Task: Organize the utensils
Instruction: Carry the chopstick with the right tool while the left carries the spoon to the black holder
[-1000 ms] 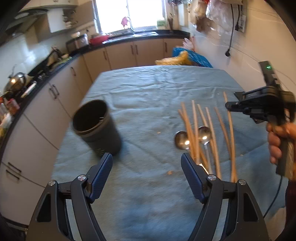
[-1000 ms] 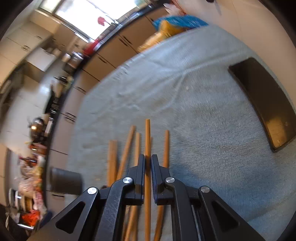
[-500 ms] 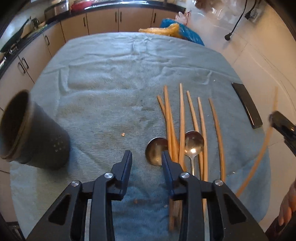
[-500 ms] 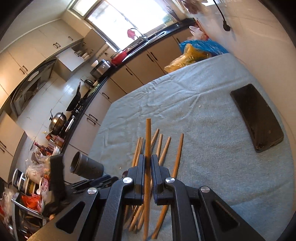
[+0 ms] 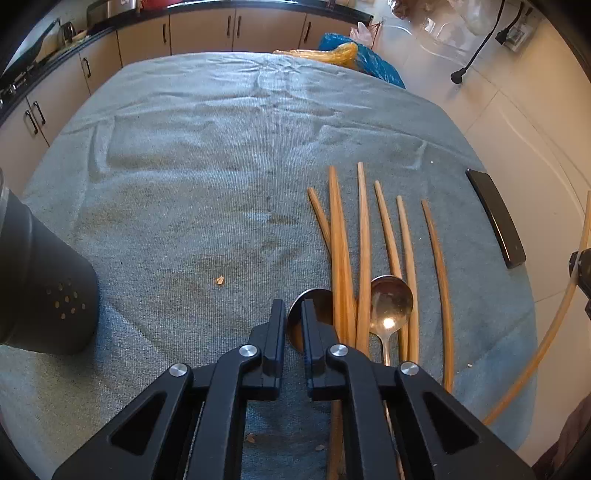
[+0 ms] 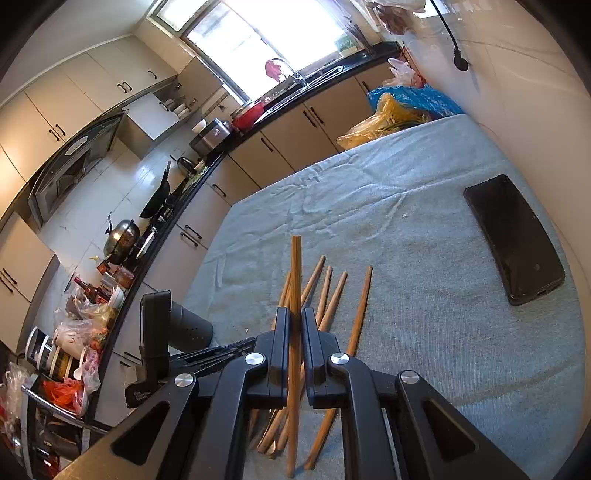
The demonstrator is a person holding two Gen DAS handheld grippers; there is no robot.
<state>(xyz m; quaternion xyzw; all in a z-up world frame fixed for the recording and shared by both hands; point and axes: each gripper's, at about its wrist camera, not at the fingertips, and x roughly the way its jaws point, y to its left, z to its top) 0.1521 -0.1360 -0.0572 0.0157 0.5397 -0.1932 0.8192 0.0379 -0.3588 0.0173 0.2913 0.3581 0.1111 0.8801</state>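
Several wooden chopsticks (image 5: pixel 364 251) lie side by side on the blue-grey tablecloth (image 5: pixel 207 177), with two metal spoons (image 5: pixel 390 306) among them. My left gripper (image 5: pixel 293 314) is shut and empty, low over the cloth just left of the left spoon (image 5: pixel 317 299). A dark perforated utensil holder (image 5: pixel 40 288) stands at the left edge. My right gripper (image 6: pixel 295 325) is shut on one chopstick (image 6: pixel 295 280) and holds it above the table; that chopstick also shows at the right edge of the left wrist view (image 5: pixel 546 339). The other chopsticks (image 6: pixel 360 306) lie below it.
A black phone (image 5: pixel 496 221) lies on the cloth right of the chopsticks, also in the right wrist view (image 6: pixel 517 236). Small crumbs (image 5: pixel 220 280) dot the cloth. Kitchen cabinets (image 5: pixel 207 29) run behind the table. Plastic bags (image 6: pixel 402 107) sit at the far corner.
My left gripper has closed and moved down and right toward the spoons. My right gripper has lifted the chopstick off the cloth and tilted up.
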